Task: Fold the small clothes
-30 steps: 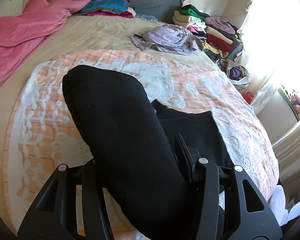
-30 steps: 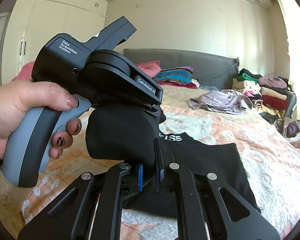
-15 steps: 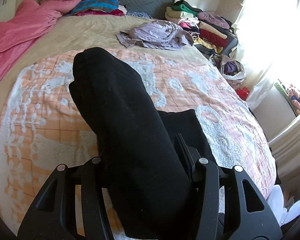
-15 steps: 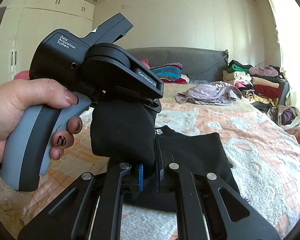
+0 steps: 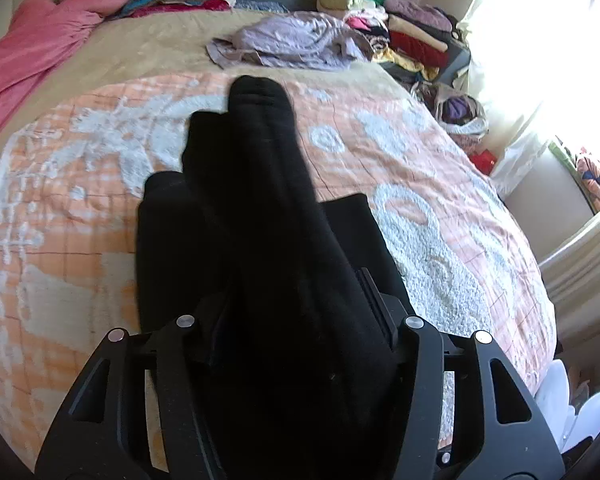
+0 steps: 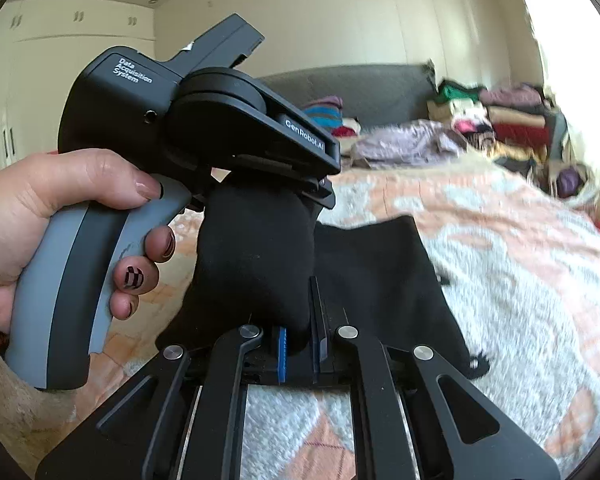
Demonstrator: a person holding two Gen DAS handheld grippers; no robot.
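Both grippers [image 5: 296,312] [image 6: 300,344] clamp one black garment [image 5: 260,208], hiding much orange bedspread [image 5: 440,200].

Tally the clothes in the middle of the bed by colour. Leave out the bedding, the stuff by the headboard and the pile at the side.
Black: 2 (thick black fabric bundle held up; flat black garment lying on the quilt; whether they are joined cannot be told)
Lilac: 1 (crumpled lilac garment)
Total: 3

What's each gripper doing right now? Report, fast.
Left gripper: holds the black garment between its jaws, which have just been opening.
Right gripper: shut on the same black garment.
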